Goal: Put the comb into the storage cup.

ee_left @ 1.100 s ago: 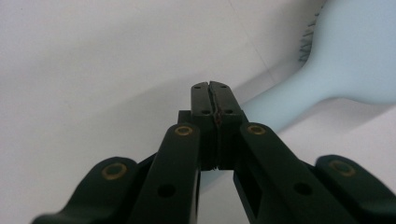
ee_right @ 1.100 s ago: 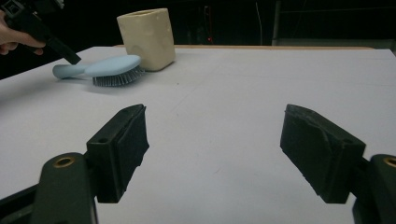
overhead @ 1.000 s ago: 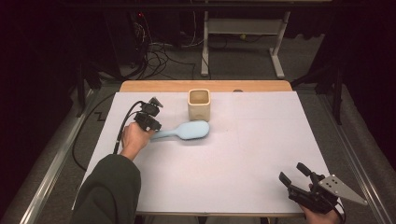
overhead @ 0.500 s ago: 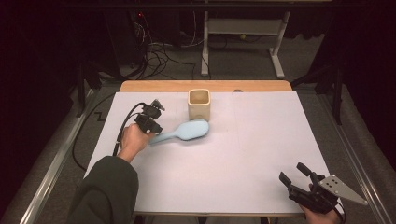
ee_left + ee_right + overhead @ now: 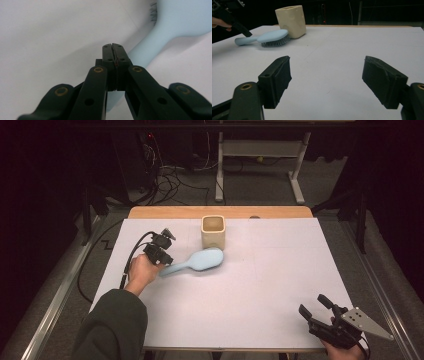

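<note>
High view puts the left gripper [image 5: 159,251] at the left end of the blue hairbrush [image 5: 196,262], right by the tip of its handle. Its jaws are pressed tight together, and the left gripper view shows nothing between them; the handle [image 5: 147,50] lies just beside and past the tips. Shut jaws cannot grab, so a push here could slide or spin the brush, and the brush head could bump the cream cup [image 5: 213,230], which stands right behind the brush and could tip. The left hand [image 5: 142,273] holds its gripper tilted down toward the handle, sleeve coming in from below. Far to the right of the brush, the right gripper [image 5: 316,308] sits low at the near edge of the white table [image 5: 260,290], jaws spread wide and empty, pointing back toward the brush.
</note>
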The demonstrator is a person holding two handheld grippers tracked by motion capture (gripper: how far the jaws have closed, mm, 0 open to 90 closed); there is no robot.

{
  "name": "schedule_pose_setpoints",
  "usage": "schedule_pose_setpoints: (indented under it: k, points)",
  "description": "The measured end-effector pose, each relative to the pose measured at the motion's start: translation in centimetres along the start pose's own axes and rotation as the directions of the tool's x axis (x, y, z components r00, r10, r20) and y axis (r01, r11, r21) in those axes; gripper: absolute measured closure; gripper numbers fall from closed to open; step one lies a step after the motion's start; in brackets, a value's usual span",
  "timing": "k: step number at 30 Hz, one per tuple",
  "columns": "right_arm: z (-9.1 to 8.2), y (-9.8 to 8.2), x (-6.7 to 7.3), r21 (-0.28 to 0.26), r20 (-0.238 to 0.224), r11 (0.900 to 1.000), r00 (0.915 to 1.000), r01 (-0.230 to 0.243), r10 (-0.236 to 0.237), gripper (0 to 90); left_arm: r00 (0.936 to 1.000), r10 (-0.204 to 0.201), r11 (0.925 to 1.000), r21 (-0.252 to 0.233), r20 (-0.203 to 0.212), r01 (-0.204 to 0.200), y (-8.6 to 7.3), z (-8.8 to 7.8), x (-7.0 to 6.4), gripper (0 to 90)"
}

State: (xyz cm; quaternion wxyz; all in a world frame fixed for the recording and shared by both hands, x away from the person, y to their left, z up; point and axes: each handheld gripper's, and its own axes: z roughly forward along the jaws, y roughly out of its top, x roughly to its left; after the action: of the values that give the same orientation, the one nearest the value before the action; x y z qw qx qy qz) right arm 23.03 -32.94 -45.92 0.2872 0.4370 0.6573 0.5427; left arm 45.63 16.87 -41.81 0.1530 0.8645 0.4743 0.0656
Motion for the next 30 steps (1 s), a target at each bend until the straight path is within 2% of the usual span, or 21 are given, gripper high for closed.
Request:
schedule_pose_setpoints:
  k: [2,6,7,10,12,15,21,30]
  points:
    - [0.0,0.0,0.0,-0.001,0.000,1.000,1.0000,0.000,0.000,23.9,0.9999,0.006,1.0000,-0.005,-0.009,-0.007,-0.1,0.1,-0.2,89.4]
    - [0.0,0.0,0.0,-0.001,0.001,1.000,1.0000,-0.002,0.002,23.9,1.0000,0.005,1.0000,0.008,0.005,-0.005,-0.1,0.2,-0.1,89.4]
    - [0.0,0.0,0.0,-0.001,0.001,1.000,1.0000,-0.001,0.001,23.9,0.9998,0.008,0.9996,0.029,0.017,-0.008,-0.2,0.5,-0.1,89.4]
    - [0.0,0.0,0.0,-0.002,0.001,1.000,1.0000,0.000,0.000,23.9,0.9995,0.016,0.9986,0.051,0.028,-0.018,-0.6,1.0,-0.4,89.4]
    - [-0.1,0.0,0.0,-0.003,0.003,1.000,1.0000,-0.002,0.002,23.9,0.9992,0.024,0.9984,0.050,0.032,-0.026,-0.8,1.1,-0.5,89.3]
    - [-0.1,0.0,0.0,-0.005,0.004,1.000,1.0000,-0.003,0.003,23.9,0.9981,0.028,0.9991,0.031,0.055,-0.030,-1.9,0.9,-1.0,89.3]
    - [-0.1,0.0,0.0,-0.002,0.006,1.000,1.0000,0.002,-0.002,23.9,0.9968,0.040,0.9992,0.002,0.069,-0.040,-3.1,0.5,-1.7,89.3]
    - [-0.1,0.0,0.0,-0.003,0.010,1.000,1.0000,-0.001,0.001,23.9,0.9964,0.038,0.9991,-0.020,0.076,-0.037,-4.0,0.4,-2.1,89.3]
